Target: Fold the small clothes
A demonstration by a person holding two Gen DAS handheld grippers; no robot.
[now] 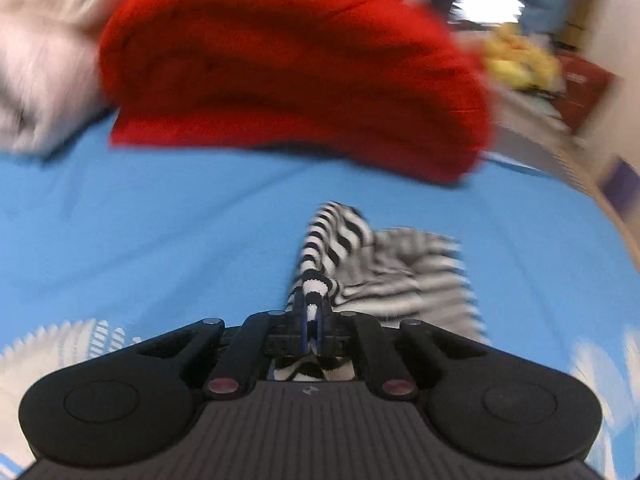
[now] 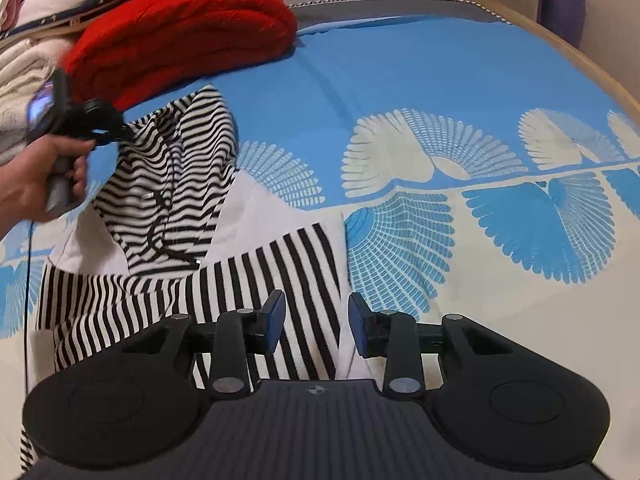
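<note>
Bed (image 2: pixel 420 64) wearing a blue cover with white fan print; lying directly on it: striped garment (image 2: pixel 168 200), red knit (image 2: pixel 180 36), cream clothes (image 2: pixel 20 80) at left.

Motion blur smears the red knit (image 1: pixel 292 68) and yellow clutter (image 1: pixel 520 64).

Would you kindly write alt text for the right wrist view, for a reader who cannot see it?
The right gripper hovers open over a black-and-white striped garment spread on a blue and white patterned bedspread. At left, a hand holds the left gripper, shut on the garment's far edge. A folded red knit lies behind.
</note>
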